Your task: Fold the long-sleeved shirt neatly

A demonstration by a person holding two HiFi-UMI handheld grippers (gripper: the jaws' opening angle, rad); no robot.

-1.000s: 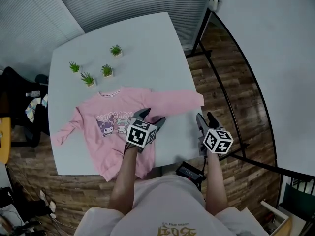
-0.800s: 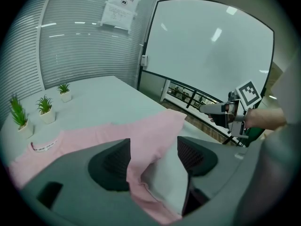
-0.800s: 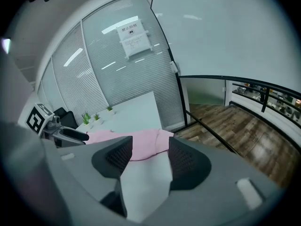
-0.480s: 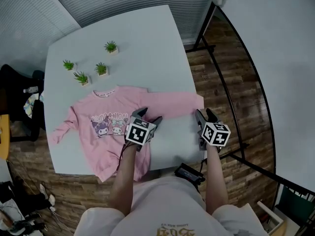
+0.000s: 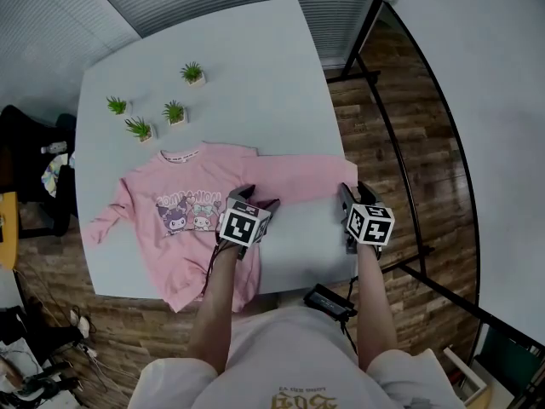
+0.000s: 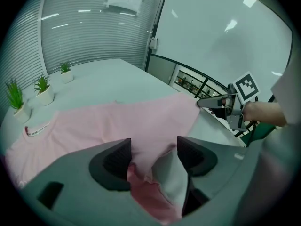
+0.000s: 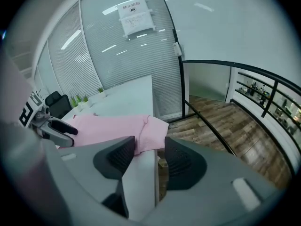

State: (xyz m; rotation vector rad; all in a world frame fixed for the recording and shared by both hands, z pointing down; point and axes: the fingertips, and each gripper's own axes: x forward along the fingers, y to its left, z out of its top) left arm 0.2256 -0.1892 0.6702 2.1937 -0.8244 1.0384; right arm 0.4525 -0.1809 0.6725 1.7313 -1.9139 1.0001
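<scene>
Altogether: one pink shirt [image 5: 192,181]; four potted plants [image 5: 173,111] (clustered) — one white table [image 5: 255,75].

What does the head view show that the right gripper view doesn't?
Head view only: the cartoon print on the pink shirt, the sleeve on the person's left, and the person's forearms.

Right gripper view only: a paper notice hanging on the blinds.

Both: the shirt, its other sleeve's cuff at the right edge of the table, the potted plants, and the left hand-held gripper.
</scene>
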